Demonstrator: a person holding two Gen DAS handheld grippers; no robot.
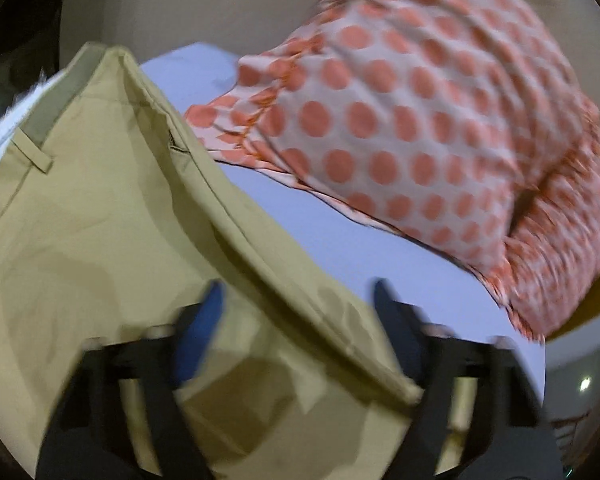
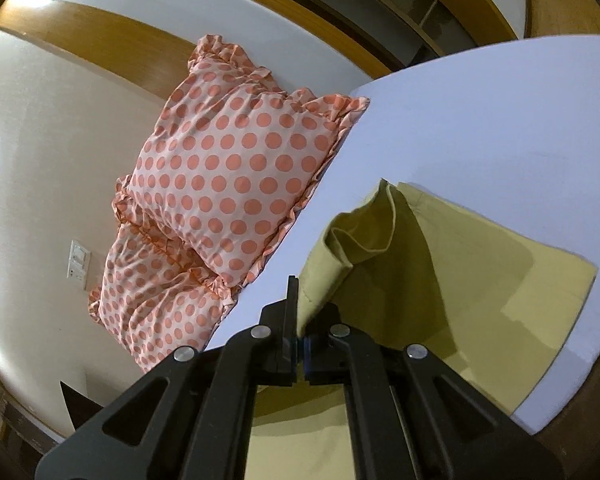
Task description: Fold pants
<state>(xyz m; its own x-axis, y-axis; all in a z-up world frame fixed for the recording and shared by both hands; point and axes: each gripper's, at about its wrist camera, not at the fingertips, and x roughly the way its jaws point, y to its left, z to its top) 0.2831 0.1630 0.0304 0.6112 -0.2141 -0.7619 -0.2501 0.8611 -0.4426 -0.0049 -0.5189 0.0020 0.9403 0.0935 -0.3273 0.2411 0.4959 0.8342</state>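
Note:
Khaki pants (image 1: 100,220) lie on a pale blue bed sheet (image 1: 340,232), waistband and belt loop at the upper left. My left gripper (image 1: 296,300) is open, its fingers spread just above the pants' folded edge, holding nothing. In the right wrist view the pants (image 2: 500,280) lie on the sheet (image 2: 480,120). My right gripper (image 2: 300,312) is shut on a bunched edge of the pants and lifts it off the sheet.
Two pink pillows with orange polka dots (image 1: 420,120) lie on the bed beside the pants, also seen in the right wrist view (image 2: 236,176). A cream wall with a switch plate (image 2: 78,264) and a wooden headboard (image 2: 112,44) stand behind them.

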